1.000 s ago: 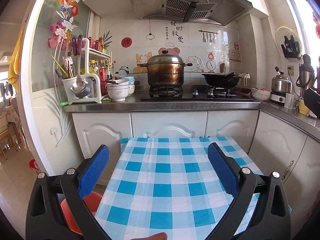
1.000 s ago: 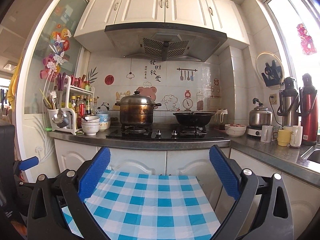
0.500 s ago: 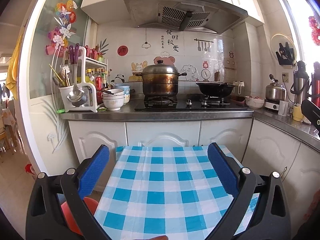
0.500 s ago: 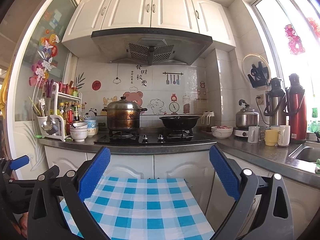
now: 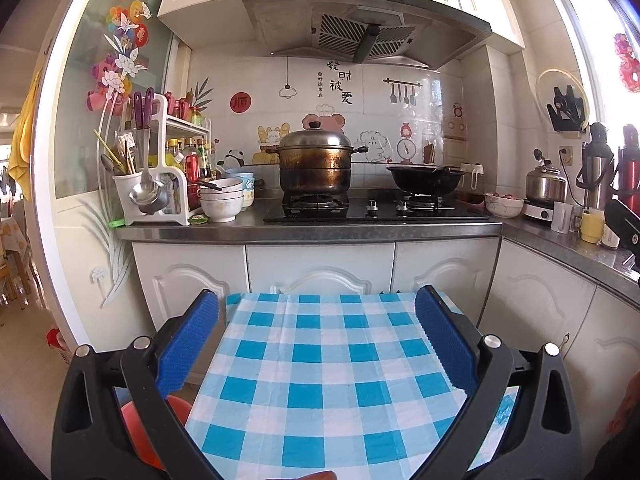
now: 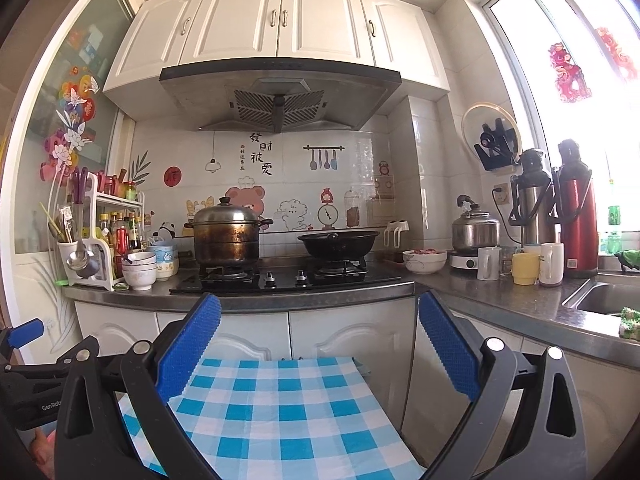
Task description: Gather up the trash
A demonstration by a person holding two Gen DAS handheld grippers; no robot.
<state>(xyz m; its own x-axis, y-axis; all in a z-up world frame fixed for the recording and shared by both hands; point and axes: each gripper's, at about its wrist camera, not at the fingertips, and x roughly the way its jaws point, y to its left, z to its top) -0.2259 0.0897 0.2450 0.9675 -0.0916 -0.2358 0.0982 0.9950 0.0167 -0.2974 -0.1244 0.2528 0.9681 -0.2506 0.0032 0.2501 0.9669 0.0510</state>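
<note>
**Tools raised, no trash in view**

The left tool (image 5: 316, 344) and right tool (image 6: 318, 350) both stand spread and empty above the checked table (image 5: 320, 380). Compared with a second ago, both views tilt upward: less table shows, more upper cabinets (image 6: 280, 16) and range hood (image 6: 280, 92). No trash item is visible on the table, so the task's object likely lies out of frame. The far table edge sits near the lower cabinet doors (image 5: 320, 268); a red bin-like object (image 5: 136, 424) shows at lower left. Open room remains above the table.

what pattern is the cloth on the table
Blue and white checks on the tablecloth, clearest in the left wrist view.
</note>
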